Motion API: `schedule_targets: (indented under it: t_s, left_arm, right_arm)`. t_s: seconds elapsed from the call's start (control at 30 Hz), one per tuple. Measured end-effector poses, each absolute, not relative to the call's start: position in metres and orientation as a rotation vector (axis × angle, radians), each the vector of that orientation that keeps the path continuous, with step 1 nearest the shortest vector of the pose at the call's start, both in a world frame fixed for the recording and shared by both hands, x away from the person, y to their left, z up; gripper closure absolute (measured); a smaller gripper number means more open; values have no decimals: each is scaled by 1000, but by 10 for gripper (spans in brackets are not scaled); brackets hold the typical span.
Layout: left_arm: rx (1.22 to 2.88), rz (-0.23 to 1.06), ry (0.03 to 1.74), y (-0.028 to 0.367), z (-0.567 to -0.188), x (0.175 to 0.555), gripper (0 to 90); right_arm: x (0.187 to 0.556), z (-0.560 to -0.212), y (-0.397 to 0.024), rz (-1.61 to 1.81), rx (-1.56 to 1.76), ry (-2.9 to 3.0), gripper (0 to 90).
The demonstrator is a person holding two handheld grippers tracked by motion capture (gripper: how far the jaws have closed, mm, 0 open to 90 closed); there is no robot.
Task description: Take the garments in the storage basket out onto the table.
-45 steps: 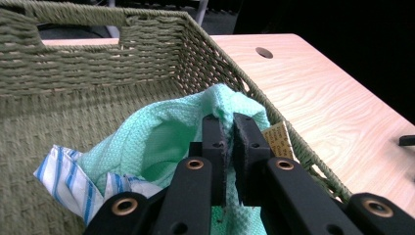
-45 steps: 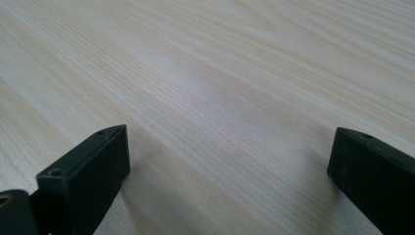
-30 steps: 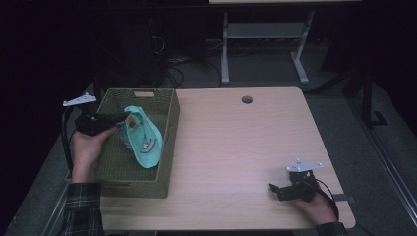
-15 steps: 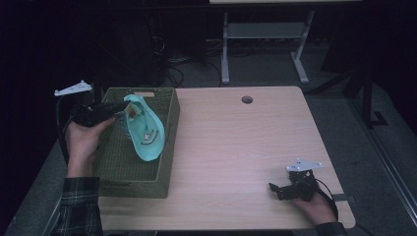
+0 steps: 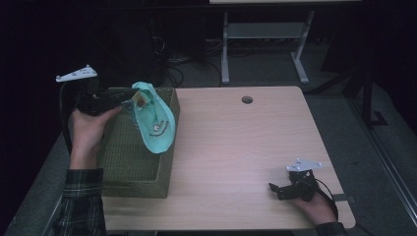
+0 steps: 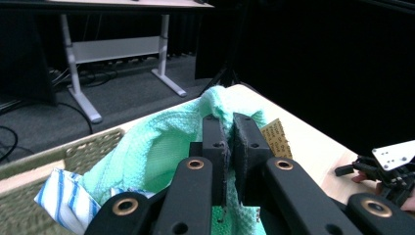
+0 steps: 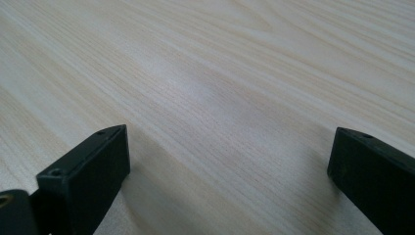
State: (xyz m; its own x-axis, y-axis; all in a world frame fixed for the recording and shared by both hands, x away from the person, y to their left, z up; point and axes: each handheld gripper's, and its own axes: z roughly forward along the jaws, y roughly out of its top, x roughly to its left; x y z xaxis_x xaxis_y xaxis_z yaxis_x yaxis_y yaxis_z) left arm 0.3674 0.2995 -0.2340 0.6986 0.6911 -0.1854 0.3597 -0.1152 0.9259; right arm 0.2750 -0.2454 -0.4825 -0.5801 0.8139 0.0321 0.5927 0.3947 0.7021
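- Light wood-grain table [image 5: 255, 142], round cable hole [image 5: 247, 100] near its 12 o'clock edge.
- Grey carpet floor [image 5: 339, 105] around the table, dim at 3 o'clock.
- Second desk's white metal leg frame [image 5: 265, 37] at 12 o'clock, crossbar between two uprights; same frame [image 6: 117, 49] seen in the left gripper view.
- Cables [image 5: 169, 51] tangled on the floor at 11 o'clock.
- Surroundings black, room dark; light falls on the tabletop.

Change noted: my left gripper [image 5: 129, 96] has lifted the green cloth [image 5: 155, 120] up from inside the basket [image 5: 147, 184]; it now hangs above the basket's right rim.
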Motion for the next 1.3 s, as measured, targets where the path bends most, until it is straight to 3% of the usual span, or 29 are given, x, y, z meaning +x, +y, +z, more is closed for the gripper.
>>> schedule_targets:
  t_s: [0.5,1.3]
  left_arm:
    - [1739,298,753,262,-225,367,845]
    - [1838,146,643,174,-262,374,845]
  right_arm:
    - [275,-482,-245,982,1231,2342,13]
    - [275,-482,-245,982,1230,2342,13]
